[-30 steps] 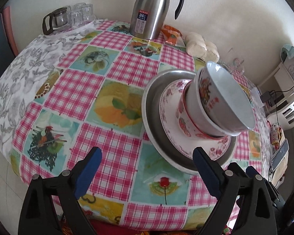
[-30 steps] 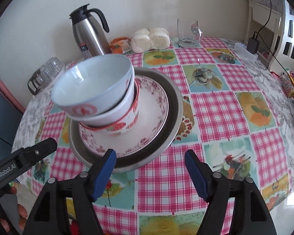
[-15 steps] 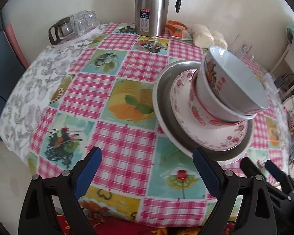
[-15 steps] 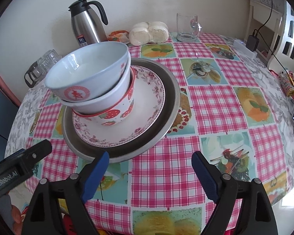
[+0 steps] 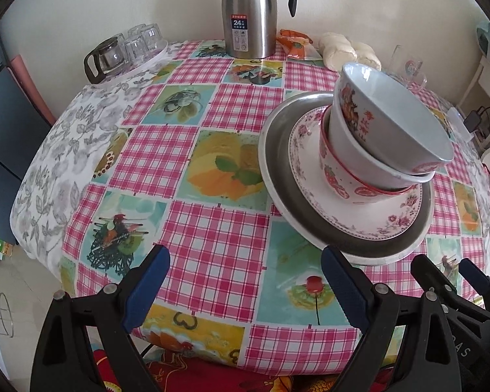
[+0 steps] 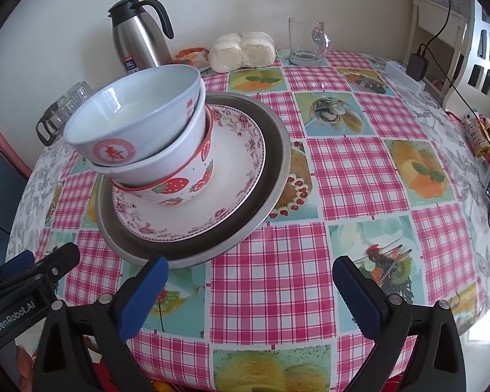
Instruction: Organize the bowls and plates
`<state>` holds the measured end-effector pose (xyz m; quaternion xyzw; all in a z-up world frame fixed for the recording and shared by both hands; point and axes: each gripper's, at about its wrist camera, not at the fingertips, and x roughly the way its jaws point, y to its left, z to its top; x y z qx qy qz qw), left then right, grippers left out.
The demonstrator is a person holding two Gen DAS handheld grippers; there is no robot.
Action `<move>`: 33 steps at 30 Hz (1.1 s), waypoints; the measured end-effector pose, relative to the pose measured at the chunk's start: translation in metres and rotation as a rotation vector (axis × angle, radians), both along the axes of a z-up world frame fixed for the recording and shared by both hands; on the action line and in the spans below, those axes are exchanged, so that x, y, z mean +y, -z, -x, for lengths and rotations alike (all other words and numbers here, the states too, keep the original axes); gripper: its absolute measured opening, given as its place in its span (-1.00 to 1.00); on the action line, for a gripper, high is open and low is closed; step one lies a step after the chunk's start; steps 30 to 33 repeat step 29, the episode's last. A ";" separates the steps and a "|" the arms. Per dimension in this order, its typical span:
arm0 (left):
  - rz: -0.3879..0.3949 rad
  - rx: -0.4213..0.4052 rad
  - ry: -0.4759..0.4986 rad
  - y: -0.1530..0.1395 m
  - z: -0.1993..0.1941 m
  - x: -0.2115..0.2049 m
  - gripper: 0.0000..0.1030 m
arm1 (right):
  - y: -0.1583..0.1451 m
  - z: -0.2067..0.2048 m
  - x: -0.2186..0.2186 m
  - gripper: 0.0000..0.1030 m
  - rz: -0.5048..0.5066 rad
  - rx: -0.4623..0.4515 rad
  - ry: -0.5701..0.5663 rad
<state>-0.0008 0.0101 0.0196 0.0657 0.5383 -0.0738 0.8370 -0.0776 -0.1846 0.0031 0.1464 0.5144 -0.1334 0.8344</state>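
Bowls sat nested three deep on a floral plate inside a steel tray, largest at the bottom so the leaning stack kept steady on the tablecloth. We held our left gripper wide and empty; our right gripper had just been opening, nothing between its jaws, likely letting go.
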 end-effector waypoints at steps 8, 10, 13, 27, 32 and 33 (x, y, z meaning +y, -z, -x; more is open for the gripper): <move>-0.041 0.003 -0.013 0.002 0.001 0.000 0.83 | -0.001 0.001 -0.001 1.00 0.007 -0.003 0.008; -0.054 0.007 -0.013 0.003 0.001 0.000 0.83 | -0.001 0.002 -0.002 1.00 0.007 -0.004 0.010; -0.069 0.012 -0.013 0.005 0.001 -0.001 0.83 | -0.001 0.003 -0.002 1.00 0.008 -0.003 0.011; -0.097 0.017 -0.015 0.009 0.000 -0.001 0.83 | -0.001 0.003 -0.002 1.00 0.018 0.004 0.008; -0.098 0.025 -0.012 0.010 -0.001 -0.002 0.83 | -0.001 0.003 -0.002 1.00 0.019 0.004 0.006; -0.098 0.025 -0.012 0.010 -0.001 -0.002 0.83 | -0.001 0.003 -0.002 1.00 0.019 0.004 0.006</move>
